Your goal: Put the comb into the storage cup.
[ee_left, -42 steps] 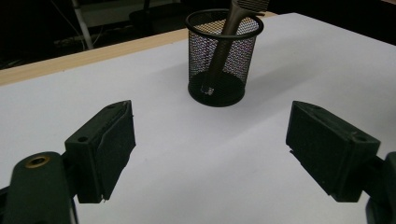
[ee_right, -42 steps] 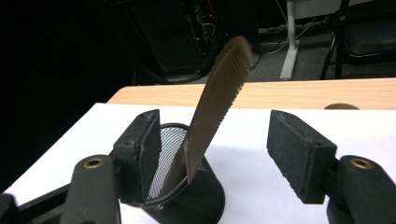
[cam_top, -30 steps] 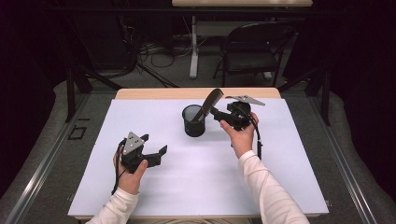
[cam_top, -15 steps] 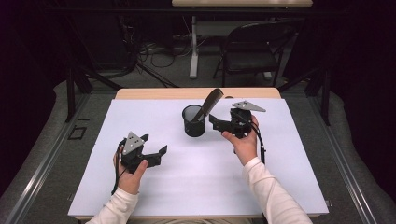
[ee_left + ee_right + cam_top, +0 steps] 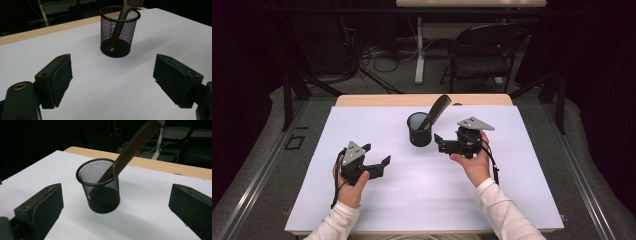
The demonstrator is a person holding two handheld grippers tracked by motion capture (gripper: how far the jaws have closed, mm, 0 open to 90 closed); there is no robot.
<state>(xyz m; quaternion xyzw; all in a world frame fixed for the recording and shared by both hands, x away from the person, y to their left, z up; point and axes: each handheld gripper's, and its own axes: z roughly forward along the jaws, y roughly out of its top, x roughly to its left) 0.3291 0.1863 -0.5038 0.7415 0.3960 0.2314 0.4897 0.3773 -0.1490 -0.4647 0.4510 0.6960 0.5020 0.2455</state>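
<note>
The left gripper [image 5: 371, 155] rests low over the white sheet [image 5: 412, 195] that covers the table, held in the person's left hand [image 5: 349, 187]. Its jaws stand wide apart with nothing between them; in the left gripper view only bare sheet lies between the two black pads [image 5: 56, 80]. Ahead of this gripper and a little to its right stands the black mesh cup [image 5: 118, 31], well apart from the jaws.

The cup [image 5: 419, 129] sits upright between the two grippers, nearer the right one. A brown comb [image 5: 435, 112] stands in it, handle end down at the bottom, teeth end leaning out over the rim toward the right gripper's side.

The right gripper [image 5: 438, 141] sits just beside the cup, pointing at it, held in the right hand [image 5: 472, 162]. Its jaws have just been opening and now stand fully apart, empty. In the right gripper view the cup [image 5: 100, 187] stands straight ahead between the line of the two pads, untouched, and the comb [image 5: 130, 148] slants up and to the right above it.
</note>
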